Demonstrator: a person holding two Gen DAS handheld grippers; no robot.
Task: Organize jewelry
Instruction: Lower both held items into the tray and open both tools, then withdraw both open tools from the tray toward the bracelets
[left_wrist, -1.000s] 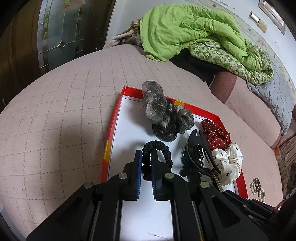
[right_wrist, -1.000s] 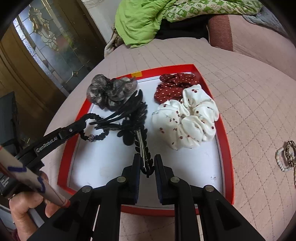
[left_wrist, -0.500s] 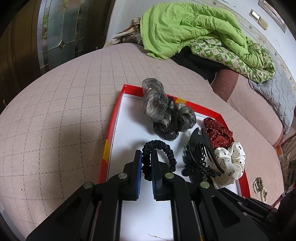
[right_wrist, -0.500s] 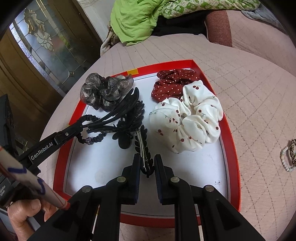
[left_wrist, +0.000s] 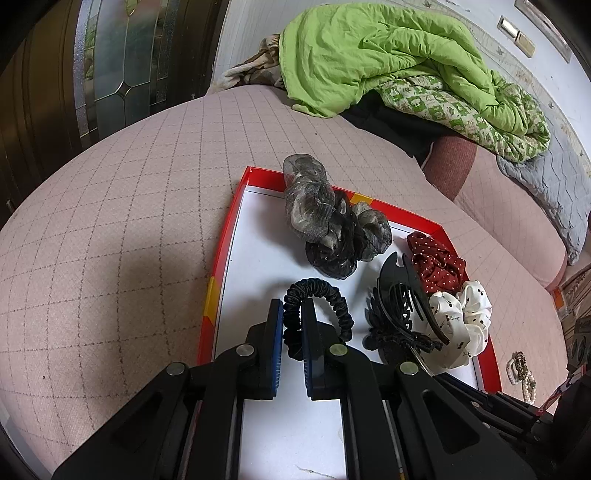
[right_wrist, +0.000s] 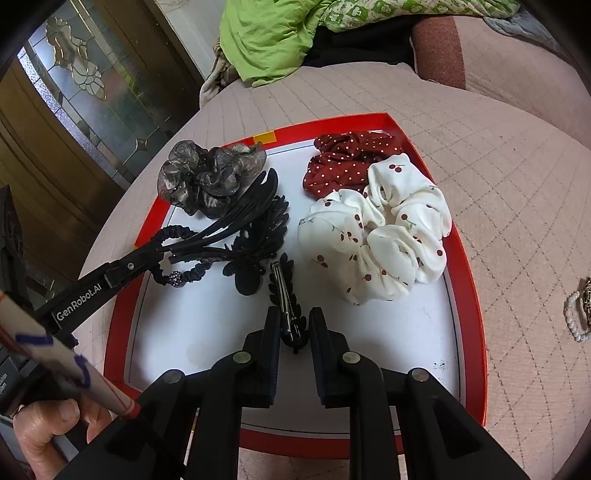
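Your left gripper (left_wrist: 292, 314) pinches the black hair tie (left_wrist: 317, 306) in the red-rimmed tray (right_wrist: 469, 266); your right gripper (right_wrist: 292, 321) stands slightly parted around the leaf-shaped barrette (right_wrist: 286, 295), untouching.

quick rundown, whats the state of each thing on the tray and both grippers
left hand-held gripper: shut on black hair tie
right hand-held gripper: slightly open around leaf barrette
claw clip: closed
white scrunchie: resting in red tray

Glossy plastic claw clip (left_wrist: 402, 295), sheer gauzy scrunchie (left_wrist: 325, 218)
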